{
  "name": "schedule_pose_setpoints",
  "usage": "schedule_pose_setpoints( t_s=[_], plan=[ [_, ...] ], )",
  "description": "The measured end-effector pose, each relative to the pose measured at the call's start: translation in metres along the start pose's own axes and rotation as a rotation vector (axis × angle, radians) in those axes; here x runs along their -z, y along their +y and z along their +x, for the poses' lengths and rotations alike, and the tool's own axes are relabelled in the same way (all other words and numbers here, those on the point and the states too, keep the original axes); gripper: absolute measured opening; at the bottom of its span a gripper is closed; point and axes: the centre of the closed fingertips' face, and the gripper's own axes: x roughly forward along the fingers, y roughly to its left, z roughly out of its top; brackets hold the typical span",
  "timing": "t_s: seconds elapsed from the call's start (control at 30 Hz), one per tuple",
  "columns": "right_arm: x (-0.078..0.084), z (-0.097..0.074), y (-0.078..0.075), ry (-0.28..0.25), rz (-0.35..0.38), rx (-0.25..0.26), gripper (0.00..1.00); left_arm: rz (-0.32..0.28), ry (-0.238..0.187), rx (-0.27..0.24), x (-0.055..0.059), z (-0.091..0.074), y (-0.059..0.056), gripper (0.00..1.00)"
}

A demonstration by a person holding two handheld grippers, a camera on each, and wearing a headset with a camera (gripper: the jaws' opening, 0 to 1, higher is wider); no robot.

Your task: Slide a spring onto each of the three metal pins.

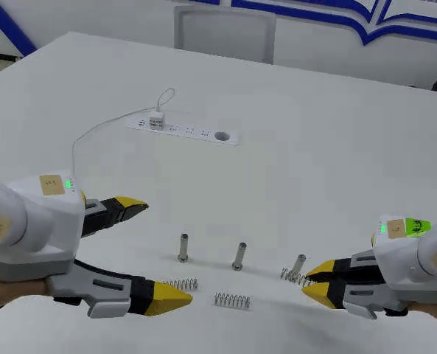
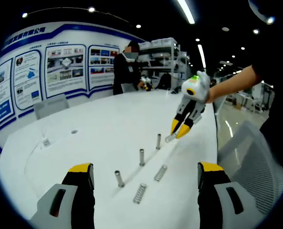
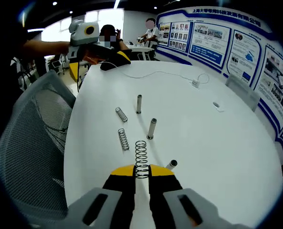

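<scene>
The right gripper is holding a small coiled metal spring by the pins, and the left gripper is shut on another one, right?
Not quite: the left gripper is open and empty, as the left gripper view shows. The right gripper does hold a small coiled metal spring by the upright metal pins.

White table (image 1: 314,184), poster wall (image 2: 36,62), mesh chair (image 3: 31,143)
</scene>
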Motion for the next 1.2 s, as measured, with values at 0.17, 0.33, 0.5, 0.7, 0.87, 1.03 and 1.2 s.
schedule_pose_setpoints(
  t_s=[0.17, 0.33, 0.5, 0.7, 0.87, 1.03, 1.2],
  plan=[
    [-0.026, -0.007, 0.008, -0.022, -0.059, -0.017, 0.1, 0.009, -0.022, 0.025, -0.008, 0.008, -0.008, 0.9],
    [-0.048, -0.011, 0.02, -0.036, -0.126, -0.045, 0.1, 0.03, -0.035, 0.052, -0.013, 0.014, -0.018, 0.86],
    [-0.063, -0.011, 0.035, -0.037, -0.199, -0.073, 0.1, 0.048, -0.056, 0.068, -0.019, 0.019, -0.025, 0.83],
    [-0.082, -0.012, 0.047, -0.066, -0.228, -0.093, 0.1, 0.068, -0.069, 0.081, -0.022, 0.022, -0.034, 0.81],
    [-0.093, -0.01, 0.056, -0.08, -0.254, -0.111, 0.1, 0.081, -0.075, 0.092, -0.023, 0.025, -0.039, 0.76],
    [-0.097, -0.009, 0.064, -0.088, -0.265, -0.127, 0.1, 0.092, -0.072, 0.114, -0.023, 0.026, -0.043, 0.71],
    [-0.098, -0.009, 0.07, -0.093, -0.271, -0.138, 0.1, 0.091, -0.09, 0.139, -0.027, 0.025, -0.049, 0.6]
  ],
)
